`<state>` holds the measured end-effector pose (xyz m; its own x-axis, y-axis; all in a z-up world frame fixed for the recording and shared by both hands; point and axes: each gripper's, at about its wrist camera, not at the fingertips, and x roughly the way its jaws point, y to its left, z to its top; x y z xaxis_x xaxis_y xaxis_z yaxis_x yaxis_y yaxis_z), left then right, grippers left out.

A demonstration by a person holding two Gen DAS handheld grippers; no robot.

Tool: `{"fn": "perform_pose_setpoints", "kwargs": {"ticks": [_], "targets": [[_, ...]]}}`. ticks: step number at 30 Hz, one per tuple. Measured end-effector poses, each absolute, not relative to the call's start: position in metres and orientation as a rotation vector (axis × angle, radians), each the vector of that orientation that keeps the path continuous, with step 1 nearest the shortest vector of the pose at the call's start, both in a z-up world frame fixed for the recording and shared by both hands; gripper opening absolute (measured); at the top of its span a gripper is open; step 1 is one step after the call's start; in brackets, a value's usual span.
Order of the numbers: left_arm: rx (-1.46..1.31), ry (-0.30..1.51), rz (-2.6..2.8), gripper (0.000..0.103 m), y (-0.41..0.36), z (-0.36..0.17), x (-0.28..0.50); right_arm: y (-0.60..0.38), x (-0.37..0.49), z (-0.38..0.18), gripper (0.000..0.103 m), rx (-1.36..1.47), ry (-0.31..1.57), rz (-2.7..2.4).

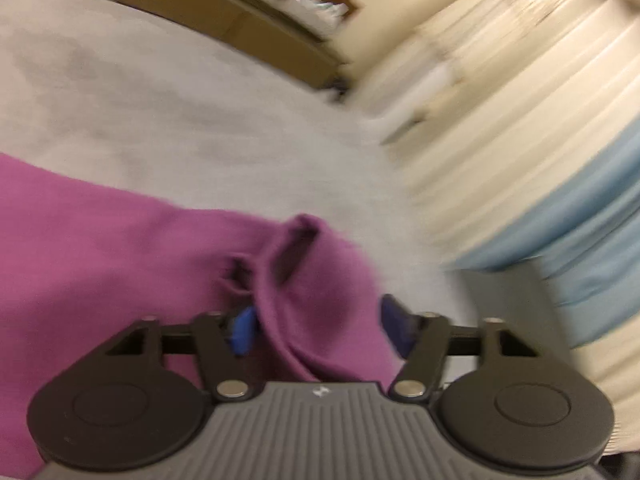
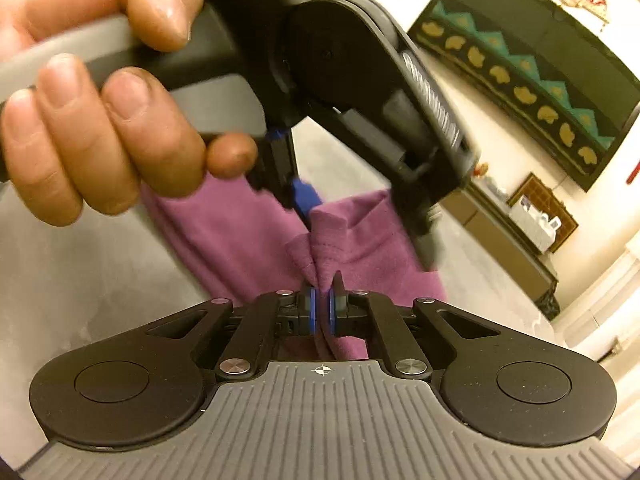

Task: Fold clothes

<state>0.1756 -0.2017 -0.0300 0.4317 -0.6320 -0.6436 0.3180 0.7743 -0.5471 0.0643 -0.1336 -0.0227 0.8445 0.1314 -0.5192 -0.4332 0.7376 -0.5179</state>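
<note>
A purple garment [image 1: 100,264] lies on a pale grey surface [image 1: 160,92] and bunches up between both tools. My left gripper [image 1: 320,320] has its blue-padded fingers [image 1: 242,332] wide apart, with a fold of the purple cloth lying loosely in the gap. My right gripper [image 2: 321,312] is shut on a pinched edge of the purple garment [image 2: 240,232]. The left gripper also shows in the right wrist view [image 2: 304,200], held by a hand [image 2: 100,120] just above the cloth. The left wrist view is blurred by motion.
A low wooden cabinet [image 2: 504,236] with a framed box on it stands along the far wall. A dark patterned wall hanging [image 2: 532,68] is above it. Cream curtains [image 1: 520,100] and a light blue cloth [image 1: 592,248] are on the right in the left wrist view.
</note>
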Motion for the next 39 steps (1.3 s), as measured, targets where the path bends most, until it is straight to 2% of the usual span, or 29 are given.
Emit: {"fn": "perform_pose_setpoints", "kwargs": {"ticks": [1,3,4,5,7,11,14,18,19,20,22,24,25,26,27,28,29,32,33,35,36,37,39], "targets": [[-0.342,0.952,-0.579,0.049,-0.203,-0.032,0.177,-0.133,0.066,-0.028,0.005,-0.675,0.49,0.326],[-0.331,0.937,-0.57,0.047,-0.202,-0.033,0.181,-0.132,0.072,-0.033,0.025,-0.665,0.513,0.338],[-0.333,0.932,-0.571,0.047,-0.202,-0.032,0.183,-0.133,0.073,-0.034,0.029,-0.65,0.524,0.346],[-0.329,0.925,-0.572,0.047,-0.202,-0.03,0.183,-0.139,0.073,-0.028,0.043,-0.602,0.541,0.368],[-0.305,0.914,-0.564,0.047,-0.201,-0.027,0.182,-0.16,0.07,-0.007,0.053,-0.416,0.565,0.435],[-0.282,0.937,-0.519,0.047,-0.197,-0.029,0.182,-0.214,0.085,0.015,0.048,-0.114,0.57,0.37],[-0.274,0.93,-0.479,0.049,-0.194,-0.023,0.18,-0.231,0.114,-0.006,0.046,-0.094,0.694,0.222],[-0.201,0.828,-0.367,0.05,-0.188,0.003,0.152,-0.237,0.118,-0.005,0.047,-0.126,0.704,0.218],[-0.189,0.805,-0.381,0.05,-0.191,0.01,0.147,-0.244,0.121,0.004,0.055,-0.105,0.684,0.207],[-0.183,0.79,-0.41,0.05,-0.196,0.016,0.143,-0.25,0.115,0.009,0.069,-0.081,0.66,0.182],[-0.169,0.759,-0.468,0.053,-0.206,0.029,0.136,-0.253,0.099,0.012,0.089,-0.043,0.635,0.117],[-0.142,0.768,-0.532,0.056,-0.222,0.036,0.136,-0.261,0.109,0.002,0.078,-0.009,0.692,0.101],[-0.125,0.779,-0.566,0.062,-0.231,0.039,0.137,-0.265,0.115,-0.006,0.047,0.008,0.731,0.112],[-0.108,0.792,-0.595,0.064,-0.24,0.041,0.138,-0.267,0.118,-0.012,0.025,0.027,0.755,0.141],[-0.087,0.81,-0.623,0.067,-0.25,0.042,0.139,-0.268,0.118,-0.012,0.023,0.034,0.741,0.159],[-0.063,0.831,-0.652,0.07,-0.26,0.042,0.141,-0.266,0.114,-0.007,0.013,0.02,0.707,0.164],[-0.039,0.851,-0.68,0.07,-0.27,0.042,0.143,-0.261,0.11,-0.001,0.009,-0.001,0.666,0.175],[0.035,0.904,-0.701,0.077,-0.291,0.032,0.143,-0.25,0.093,0.013,0.009,-0.014,0.564,0.218],[0.05,0.92,-0.69,0.076,-0.292,0.027,0.144,-0.246,0.089,0.016,0.009,-0.015,0.533,0.238],[0.064,0.933,-0.638,0.051,-0.287,0.018,0.146,-0.238,0.085,0.02,0.009,-0.019,0.498,0.282],[0.057,0.934,-0.625,0.029,-0.281,0.015,0.146,-0.235,0.084,0.019,0.009,-0.024,0.497,0.306],[0.038,0.93,-0.614,0.023,-0.272,0.014,0.147,-0.231,0.083,0.018,0.009,-0.028,0.496,0.33],[-0.03,0.903,-0.611,0.018,-0.247,0.022,0.147,-0.229,0.082,0.022,0.024,-0.005,0.48,0.376]]}}
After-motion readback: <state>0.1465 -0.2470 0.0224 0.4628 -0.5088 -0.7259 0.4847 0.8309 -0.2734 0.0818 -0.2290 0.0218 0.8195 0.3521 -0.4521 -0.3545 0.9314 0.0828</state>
